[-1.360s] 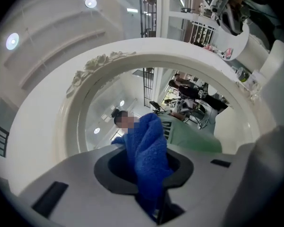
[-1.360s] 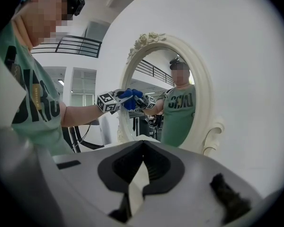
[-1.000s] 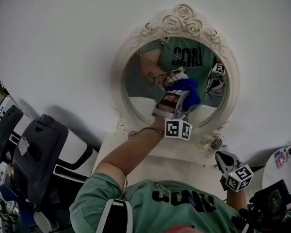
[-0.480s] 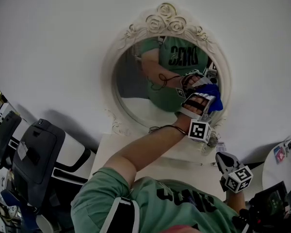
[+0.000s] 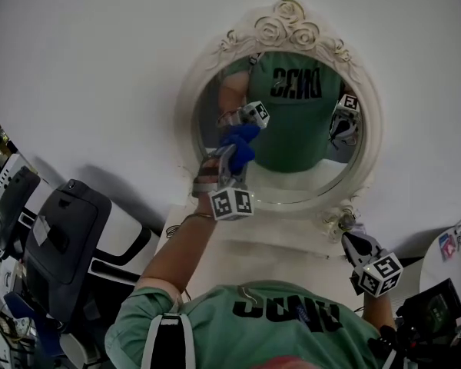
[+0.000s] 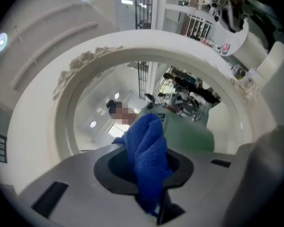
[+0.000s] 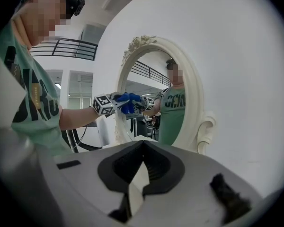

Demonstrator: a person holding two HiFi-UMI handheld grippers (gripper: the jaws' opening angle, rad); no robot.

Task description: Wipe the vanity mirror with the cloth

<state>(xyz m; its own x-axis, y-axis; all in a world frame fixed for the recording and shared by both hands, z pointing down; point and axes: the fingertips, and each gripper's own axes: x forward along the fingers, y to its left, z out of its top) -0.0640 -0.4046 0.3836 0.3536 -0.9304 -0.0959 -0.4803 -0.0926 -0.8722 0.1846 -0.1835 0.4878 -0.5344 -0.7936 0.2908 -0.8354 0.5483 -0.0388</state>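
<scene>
Lower right of the head view: the right gripper (image 5: 353, 246) hangs low, just beside the mirror's bottom edge. Its jaws are pressed together on nothing, which its own view shows plainly. My guess is it's parked down there so it doesn't block the glass.

Further up, around the middle of the frame, the left gripper (image 5: 230, 158) is raised on an outstretched arm, pinching the blue cloth (image 5: 243, 140). The wad sticks out well past the jaw tips. That's probably on purpose, so soft fabric meets the glass and not hard plastic. In the left gripper view the cloth sits lower centre with the white frame arcing all round it, so the tool is aimed straight at the glass.

The cloth is at the left part of the mirror (image 5: 307, 152), right up against its own reflection, so it looks to be touching. I'd call this mid-wipe. Behind it all is a plain white wall (image 5: 100, 68).
</scene>
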